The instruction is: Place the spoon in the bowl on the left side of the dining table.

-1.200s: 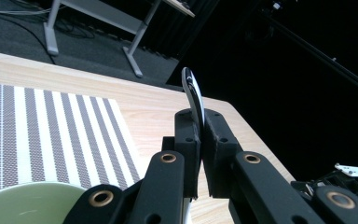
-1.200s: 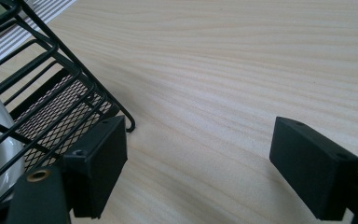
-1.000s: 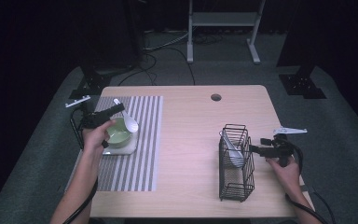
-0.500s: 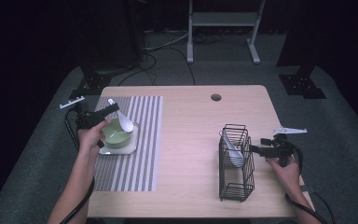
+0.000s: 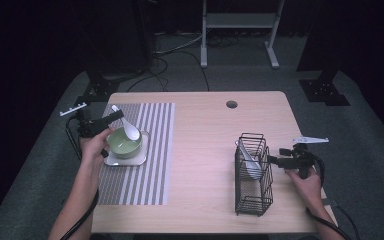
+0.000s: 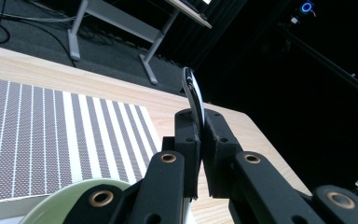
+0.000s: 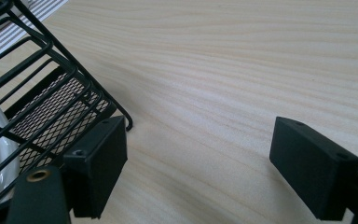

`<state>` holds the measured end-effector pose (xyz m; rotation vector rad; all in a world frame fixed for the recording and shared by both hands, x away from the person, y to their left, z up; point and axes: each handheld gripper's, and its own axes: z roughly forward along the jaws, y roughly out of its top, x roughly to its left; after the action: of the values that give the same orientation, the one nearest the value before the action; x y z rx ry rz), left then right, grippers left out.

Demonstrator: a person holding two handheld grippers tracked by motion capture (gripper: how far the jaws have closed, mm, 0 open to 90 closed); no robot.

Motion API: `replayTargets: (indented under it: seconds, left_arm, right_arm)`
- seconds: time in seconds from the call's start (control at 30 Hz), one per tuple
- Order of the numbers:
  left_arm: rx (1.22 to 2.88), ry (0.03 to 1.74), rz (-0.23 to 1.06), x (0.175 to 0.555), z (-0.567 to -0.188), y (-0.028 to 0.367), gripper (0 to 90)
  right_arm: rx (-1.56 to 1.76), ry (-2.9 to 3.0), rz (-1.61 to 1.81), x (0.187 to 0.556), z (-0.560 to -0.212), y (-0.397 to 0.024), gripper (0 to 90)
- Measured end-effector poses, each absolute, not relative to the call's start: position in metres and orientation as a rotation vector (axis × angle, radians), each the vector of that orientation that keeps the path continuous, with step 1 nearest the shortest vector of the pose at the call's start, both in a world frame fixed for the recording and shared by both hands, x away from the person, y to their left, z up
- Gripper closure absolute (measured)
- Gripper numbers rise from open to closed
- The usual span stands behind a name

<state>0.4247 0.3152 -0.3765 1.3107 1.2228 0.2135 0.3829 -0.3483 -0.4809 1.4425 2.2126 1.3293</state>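
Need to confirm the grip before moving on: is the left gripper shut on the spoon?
Shut on it: the left gripper clamps the spoon handle between its pads.

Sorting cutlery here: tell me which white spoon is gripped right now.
The white spoon over the green bowl, clamped by the left gripper; the other spoon stands in the wire basket.

High view sits above the person's edge of the surface [image 5: 200,150], looking forward and down, taking in the whole top and the dark floor beyond. Left gripper view rides low and close, looking along its own tongs [image 6: 199,154] across the striped placemat [image 6: 51,126] toward the far edge; high view shares that placemat [image 5: 147,150]. Right gripper view hovers very near the wood, tilted, looking past its tongs [image 7: 200,168] at the wire basket [image 7: 42,98], which high view sees too [image 5: 252,175].
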Motion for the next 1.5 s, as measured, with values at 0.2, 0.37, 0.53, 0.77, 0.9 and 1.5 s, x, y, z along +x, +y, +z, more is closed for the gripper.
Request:
replayTargets:
  seconds: [0.2, 0.37, 0.53, 0.77, 0.9, 1.5]
  left_arm:
    - [1.303, 1.233, 0.225, 0.425, -0.376, 0.321, 85.3]
    - [1.301, 1.237, 0.23, 0.424, -0.377, 0.326, 85.2]
    - [1.284, 1.255, 0.236, 0.424, -0.38, 0.332, 85.2]
    - [1.269, 1.279, 0.248, 0.424, -0.383, 0.339, 85.2]
    - [1.267, 1.279, 0.253, 0.424, -0.385, 0.341, 85.2]
    - [1.223, 1.326, 0.262, 0.422, -0.398, 0.356, 85.2]
  right_arm:
    - [1.444, 2.212, 1.328, 0.383, -0.481, -0.348, 17.8]
    - [1.446, 2.212, 1.327, 0.383, -0.481, -0.348, 17.8]
    - [1.445, 2.215, 1.325, 0.383, -0.481, -0.348, 17.8]
    - [1.445, 2.213, 1.326, 0.383, -0.481, -0.348, 17.8]
    - [1.445, 2.215, 1.325, 0.383, -0.481, -0.348, 17.8]
    - [1.446, 2.217, 1.322, 0.383, -0.481, -0.348, 17.8]
